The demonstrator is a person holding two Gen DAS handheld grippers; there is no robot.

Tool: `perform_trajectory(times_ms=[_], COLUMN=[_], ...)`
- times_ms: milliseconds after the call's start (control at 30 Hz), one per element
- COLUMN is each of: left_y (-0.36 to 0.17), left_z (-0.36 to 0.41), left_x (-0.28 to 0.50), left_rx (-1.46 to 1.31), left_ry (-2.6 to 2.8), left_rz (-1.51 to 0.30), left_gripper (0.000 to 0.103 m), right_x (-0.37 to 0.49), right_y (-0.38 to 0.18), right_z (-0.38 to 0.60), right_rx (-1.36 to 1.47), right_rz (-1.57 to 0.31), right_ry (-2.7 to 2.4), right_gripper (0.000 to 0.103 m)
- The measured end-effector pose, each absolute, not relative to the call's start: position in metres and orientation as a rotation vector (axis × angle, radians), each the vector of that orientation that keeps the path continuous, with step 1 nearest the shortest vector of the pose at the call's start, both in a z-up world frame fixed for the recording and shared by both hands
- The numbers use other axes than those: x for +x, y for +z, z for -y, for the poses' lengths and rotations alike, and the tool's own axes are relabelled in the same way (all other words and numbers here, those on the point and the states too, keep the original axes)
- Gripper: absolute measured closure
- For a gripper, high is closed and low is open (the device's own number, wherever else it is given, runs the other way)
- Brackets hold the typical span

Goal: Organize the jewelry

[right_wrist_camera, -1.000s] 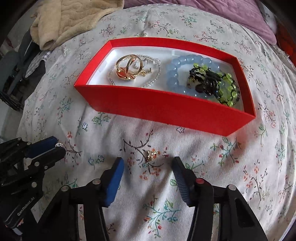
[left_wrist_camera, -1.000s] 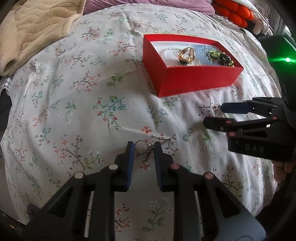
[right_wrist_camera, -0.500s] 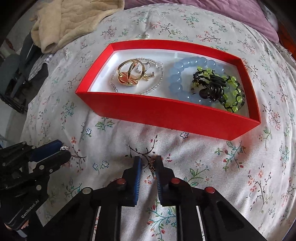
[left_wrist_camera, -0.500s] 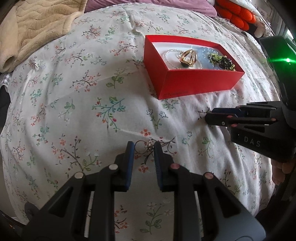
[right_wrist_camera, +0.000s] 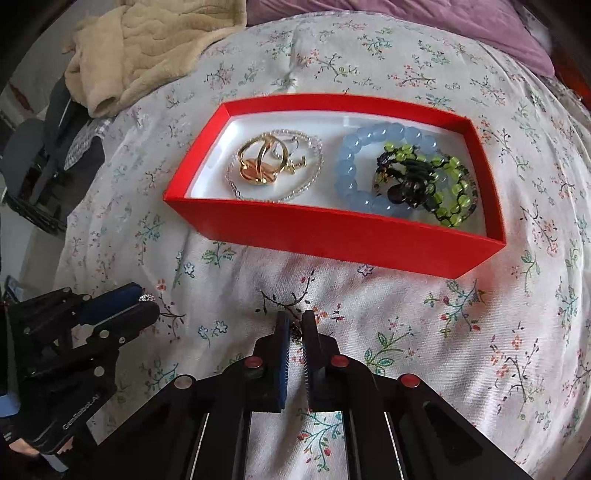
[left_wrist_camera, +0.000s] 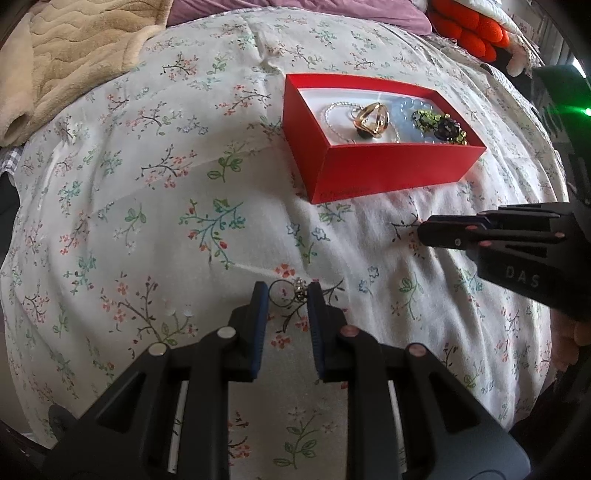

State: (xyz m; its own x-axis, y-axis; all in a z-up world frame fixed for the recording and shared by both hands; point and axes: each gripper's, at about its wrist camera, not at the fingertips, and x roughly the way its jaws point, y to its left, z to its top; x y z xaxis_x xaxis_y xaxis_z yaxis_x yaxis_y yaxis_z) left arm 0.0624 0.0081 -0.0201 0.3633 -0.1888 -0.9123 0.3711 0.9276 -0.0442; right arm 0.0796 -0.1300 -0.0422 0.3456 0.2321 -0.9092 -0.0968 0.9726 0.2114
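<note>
left gripper [left_wrist_camera: 284, 295]: pinching a thin ring [left_wrist_camera: 291, 290] right at its tips, sparkly bit against the right pad

right gripper [right_wrist_camera: 294, 325]: pads nearly together on something tiny and dark [right_wrist_camera: 294, 334], can't tell what

box [right_wrist_camera: 332, 240]: red, just ahead of the right gripper on the floral bedspread [left_wrist_camera: 147, 206]

in the box: gold bangle [right_wrist_camera: 263, 162] left, blue beads [right_wrist_camera: 354, 166] and green bracelet [right_wrist_camera: 447, 184] right

blanket [right_wrist_camera: 147, 44]: beige, far left

Floral bedspread [left_wrist_camera: 147, 206] w/ beige blanket [left_wrist_camera: 74, 51], purple pillow [right_wrist_camera: 406, 18] behind.
</note>
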Motion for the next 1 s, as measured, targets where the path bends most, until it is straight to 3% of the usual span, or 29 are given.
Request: perform_trajectory(times_ms=[1000], left_y=[0.026], left_z=[0.028], left_x=[0.102], left_rx=[0.038], left_ry=[-0.442], left_rz=[-0.962], left_gripper=[0.080], right_x=[0.086], right_y=[0.026], right_z=[0.195], right_rx=[0.389], right_rz=[-1.022], right_ry=[0.184], right_gripper=[0.096])
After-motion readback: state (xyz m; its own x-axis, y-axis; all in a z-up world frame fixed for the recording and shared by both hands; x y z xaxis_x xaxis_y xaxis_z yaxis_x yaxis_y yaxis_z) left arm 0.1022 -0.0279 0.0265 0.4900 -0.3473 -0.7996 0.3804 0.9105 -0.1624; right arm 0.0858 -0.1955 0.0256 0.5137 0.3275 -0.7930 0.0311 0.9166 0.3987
